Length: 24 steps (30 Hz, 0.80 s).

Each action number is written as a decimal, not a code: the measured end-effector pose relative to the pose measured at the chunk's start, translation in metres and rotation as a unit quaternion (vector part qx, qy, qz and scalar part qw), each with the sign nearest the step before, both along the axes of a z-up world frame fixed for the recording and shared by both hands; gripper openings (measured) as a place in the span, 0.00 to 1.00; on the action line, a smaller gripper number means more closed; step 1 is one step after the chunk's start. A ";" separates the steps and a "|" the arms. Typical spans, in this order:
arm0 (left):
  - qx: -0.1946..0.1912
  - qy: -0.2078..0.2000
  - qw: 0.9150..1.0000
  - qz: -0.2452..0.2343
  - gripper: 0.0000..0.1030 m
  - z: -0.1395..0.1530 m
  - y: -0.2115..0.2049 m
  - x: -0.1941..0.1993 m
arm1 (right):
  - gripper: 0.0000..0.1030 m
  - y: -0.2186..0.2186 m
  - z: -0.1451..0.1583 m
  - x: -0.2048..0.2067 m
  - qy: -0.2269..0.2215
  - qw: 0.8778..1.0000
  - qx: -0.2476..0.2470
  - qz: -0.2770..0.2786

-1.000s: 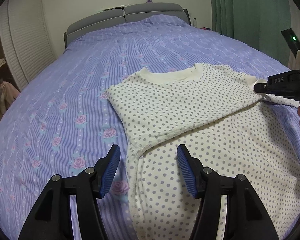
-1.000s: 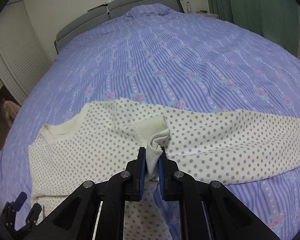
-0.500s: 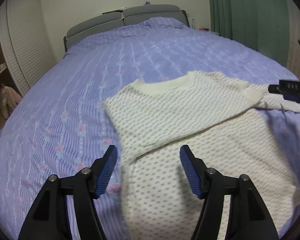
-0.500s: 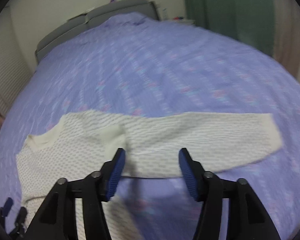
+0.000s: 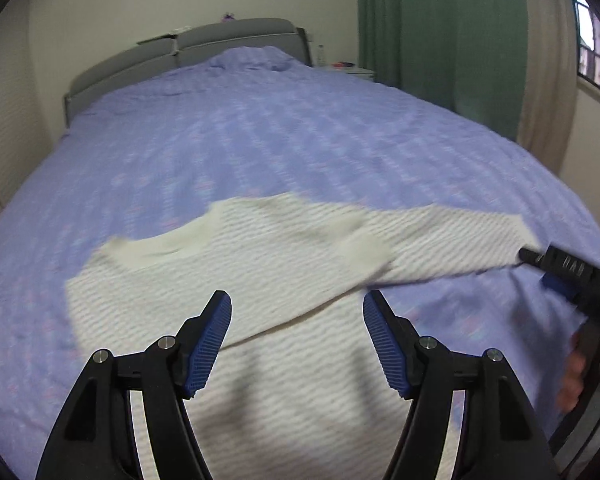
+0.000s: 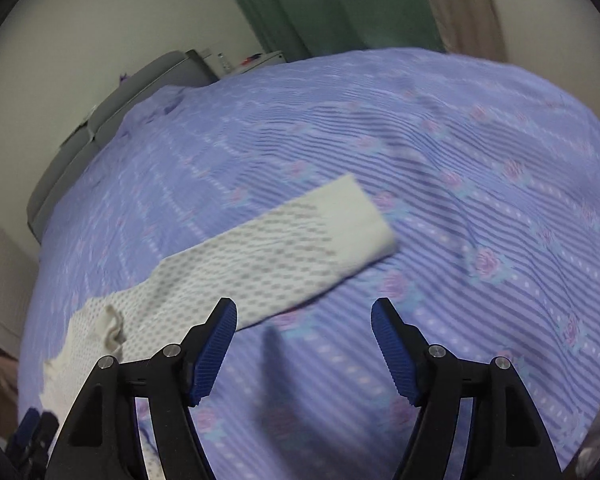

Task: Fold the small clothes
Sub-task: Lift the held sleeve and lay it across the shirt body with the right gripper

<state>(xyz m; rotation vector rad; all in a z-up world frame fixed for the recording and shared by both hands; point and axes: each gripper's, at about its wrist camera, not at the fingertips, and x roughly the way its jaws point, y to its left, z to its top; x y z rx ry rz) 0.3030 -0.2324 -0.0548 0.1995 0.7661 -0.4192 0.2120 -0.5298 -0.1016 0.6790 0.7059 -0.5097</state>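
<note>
A cream shirt with grey dots (image 5: pixel 260 264) lies flat on the purple bedspread (image 5: pixel 300 132), collar to the left. One sleeve is folded across the chest, and its cuff (image 5: pixel 364 248) lies near the middle. The other sleeve (image 6: pixel 276 248) stretches out to the right, ending in a plain cuff (image 6: pixel 364 216). My left gripper (image 5: pixel 297 308) hovers open over the shirt's body, nothing between its blue pads. My right gripper (image 6: pixel 304 310) hangs over the bedspread just right of the stretched sleeve. Its jaws are opening and hold nothing. The left wrist view shows it (image 5: pixel 556 268) at that sleeve's end.
A grey headboard (image 5: pixel 204 48) closes the far end of the bed. A green curtain (image 5: pixel 440 32) and a small nightstand (image 5: pixel 352 70) stand at the back right. A person's hand (image 5: pixel 576 376) grips the right tool at the frame edge. Both views are motion-blurred.
The right gripper let go of the folded sleeve's cuff, opened, rolled and swung right toward the outstretched sleeve. The left gripper shifted right over the shirt.
</note>
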 end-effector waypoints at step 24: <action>0.025 0.021 0.999 0.027 0.66 -0.011 -0.016 0.009 | 0.19 -0.034 -0.001 0.006 -0.043 0.999 0.007 -0.027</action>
